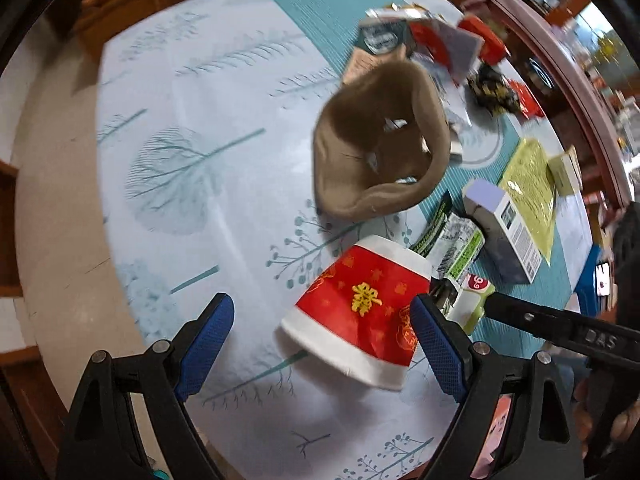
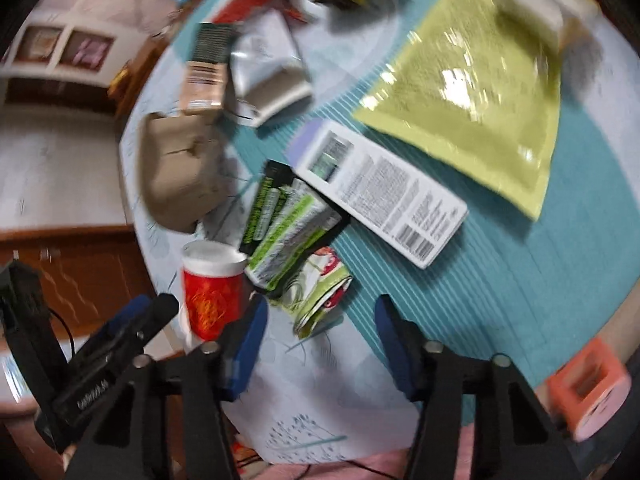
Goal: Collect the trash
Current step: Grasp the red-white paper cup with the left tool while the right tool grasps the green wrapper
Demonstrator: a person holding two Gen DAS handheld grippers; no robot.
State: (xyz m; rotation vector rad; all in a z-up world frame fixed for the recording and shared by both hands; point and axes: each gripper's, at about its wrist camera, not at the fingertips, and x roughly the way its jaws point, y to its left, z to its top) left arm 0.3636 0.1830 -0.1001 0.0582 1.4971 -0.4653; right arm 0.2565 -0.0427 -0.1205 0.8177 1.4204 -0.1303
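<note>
Red paper cup (image 1: 362, 308) lying on its side near the table's (image 1: 208, 80) edge, rim toward the camera, base and long axis toward the brown paper bag (image 1: 376, 148). Approach stage: left gripper (image 1: 322, 344) spread wide around it, needing closure; right gripper (image 2: 320, 340) half-spread, empty.

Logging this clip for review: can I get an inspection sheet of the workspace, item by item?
Surface: round table under a pale tree-print cloth with a teal band.
Job's things: red paper cup on its side; brown paper bag open, with scraps inside; green-black wrapper; crumpled packet; white barcode box.
Clutter: yellow-green pouch; blurred packaging at the far edge.
Grippers: left gripper open, fingers astride the cup; right gripper open above the packet, holding nothing.
Cables: nothing seen on the table.
Surroundings: wooden cabinets; pale floor.
</note>
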